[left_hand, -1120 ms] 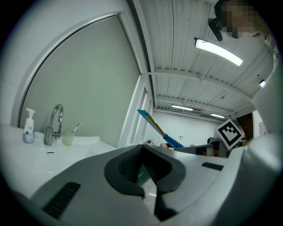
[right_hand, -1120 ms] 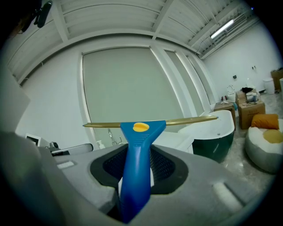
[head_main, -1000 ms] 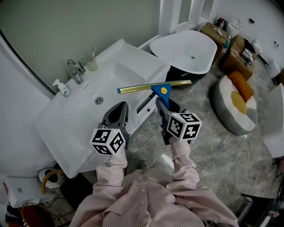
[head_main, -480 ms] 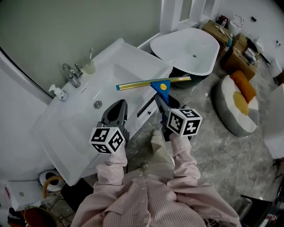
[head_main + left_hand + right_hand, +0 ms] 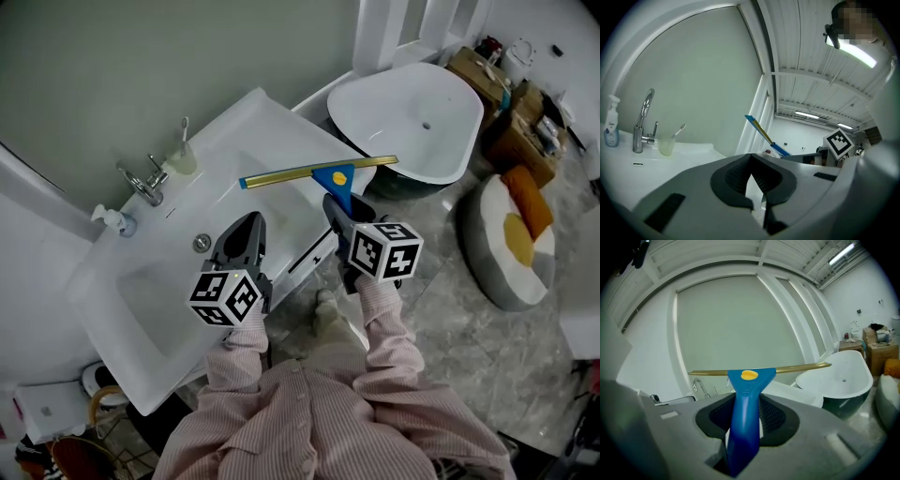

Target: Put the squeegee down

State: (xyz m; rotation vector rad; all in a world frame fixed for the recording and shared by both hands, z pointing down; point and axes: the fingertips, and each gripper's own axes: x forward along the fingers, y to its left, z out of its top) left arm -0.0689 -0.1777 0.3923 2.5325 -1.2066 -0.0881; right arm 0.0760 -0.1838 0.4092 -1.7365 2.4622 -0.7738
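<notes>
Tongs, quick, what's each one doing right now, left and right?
Left tongs: closed, nothing between them.
Right tongs: closed on the blue handle of the squeegee.

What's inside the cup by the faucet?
A toothbrush stands in the cup, its head above the rim. The cup's bottom is too small to make out.

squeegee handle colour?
The squeegee handle is blue with a yellow oval spot; clearest in the right gripper view.
</notes>
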